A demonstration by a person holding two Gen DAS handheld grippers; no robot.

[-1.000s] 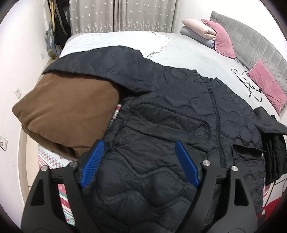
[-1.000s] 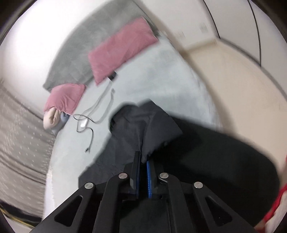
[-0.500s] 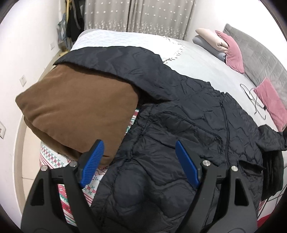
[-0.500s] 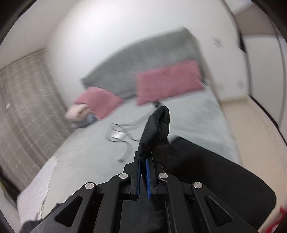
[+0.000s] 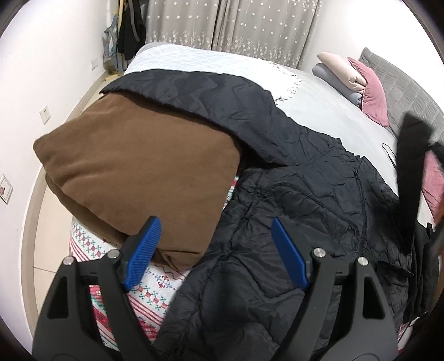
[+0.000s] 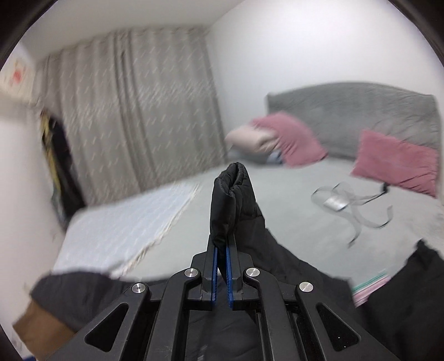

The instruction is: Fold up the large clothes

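Black quilted jacket (image 5: 291,200), brown cushion (image 5: 138,172), pink pillows (image 6: 396,161), grey star-dotted curtain (image 5: 236,25), red-and-green patterned blanket (image 5: 144,291).

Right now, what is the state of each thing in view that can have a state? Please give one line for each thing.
Left gripper: open, holding nothing, above the jacket.
Right gripper: shut on a fold of the jacket, lifted off the bed.
Jacket: spread on the bed, not yet folded; one sleeve lies over the brown cushion.
Brown cushion: flat at the bed's edge, partly covered.
Curtain: drawn shut.
Cable: loose on the grey sheet.
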